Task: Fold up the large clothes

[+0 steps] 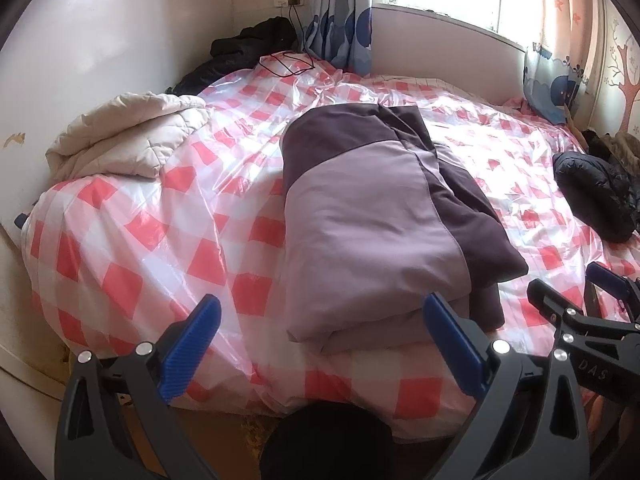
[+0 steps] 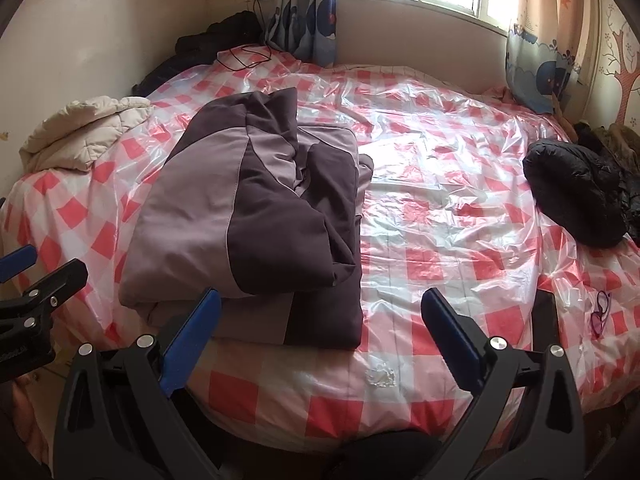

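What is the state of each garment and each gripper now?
purple jacket: folded, lying on the bed
cream jacket: bunched at the bed's left edge
black jacket: bundled at the right side
left gripper: open, empty
right gripper: open, empty

A two-tone purple jacket (image 1: 360,216), pale lilac panels against dark plum, lies folded into a thick bundle near the front edge of the bed, a dark sleeve draped across it.

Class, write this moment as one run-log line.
step: jacket folded | jacket: lying on bed, near edge | left tongs: open, empty | right tongs: open, empty
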### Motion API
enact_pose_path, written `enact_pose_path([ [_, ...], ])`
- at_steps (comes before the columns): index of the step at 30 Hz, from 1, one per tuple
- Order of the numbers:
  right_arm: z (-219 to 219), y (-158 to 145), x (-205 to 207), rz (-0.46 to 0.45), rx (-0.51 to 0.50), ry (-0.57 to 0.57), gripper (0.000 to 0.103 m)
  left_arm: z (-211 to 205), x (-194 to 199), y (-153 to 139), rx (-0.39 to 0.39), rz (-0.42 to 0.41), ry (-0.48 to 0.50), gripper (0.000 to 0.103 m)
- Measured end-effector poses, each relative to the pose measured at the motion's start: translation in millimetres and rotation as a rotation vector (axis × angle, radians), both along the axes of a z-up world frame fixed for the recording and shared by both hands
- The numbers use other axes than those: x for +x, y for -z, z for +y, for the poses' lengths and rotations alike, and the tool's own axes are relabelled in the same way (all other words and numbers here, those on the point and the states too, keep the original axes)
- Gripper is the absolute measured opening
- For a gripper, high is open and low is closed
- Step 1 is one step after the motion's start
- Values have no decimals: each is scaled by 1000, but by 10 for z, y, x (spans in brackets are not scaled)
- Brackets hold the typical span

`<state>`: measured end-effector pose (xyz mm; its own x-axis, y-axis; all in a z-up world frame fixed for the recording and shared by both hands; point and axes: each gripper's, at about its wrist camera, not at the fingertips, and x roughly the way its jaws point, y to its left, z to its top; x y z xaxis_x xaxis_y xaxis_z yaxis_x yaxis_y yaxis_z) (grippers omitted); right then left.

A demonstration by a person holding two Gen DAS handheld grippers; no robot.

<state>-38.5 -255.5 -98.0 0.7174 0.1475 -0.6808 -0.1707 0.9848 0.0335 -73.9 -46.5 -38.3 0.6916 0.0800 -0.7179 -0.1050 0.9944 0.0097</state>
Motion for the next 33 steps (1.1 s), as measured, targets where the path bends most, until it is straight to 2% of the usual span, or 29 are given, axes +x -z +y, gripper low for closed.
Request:
enact_pose_path([
  [12, 8, -7, -14, 2, 0, -7, 97, -37, -86, -18, 28, 6, 2, 97],
  [33, 88, -4, -52, 16, -3, -33, 97, 15, -94, 25, -3, 19, -13, 97],
])
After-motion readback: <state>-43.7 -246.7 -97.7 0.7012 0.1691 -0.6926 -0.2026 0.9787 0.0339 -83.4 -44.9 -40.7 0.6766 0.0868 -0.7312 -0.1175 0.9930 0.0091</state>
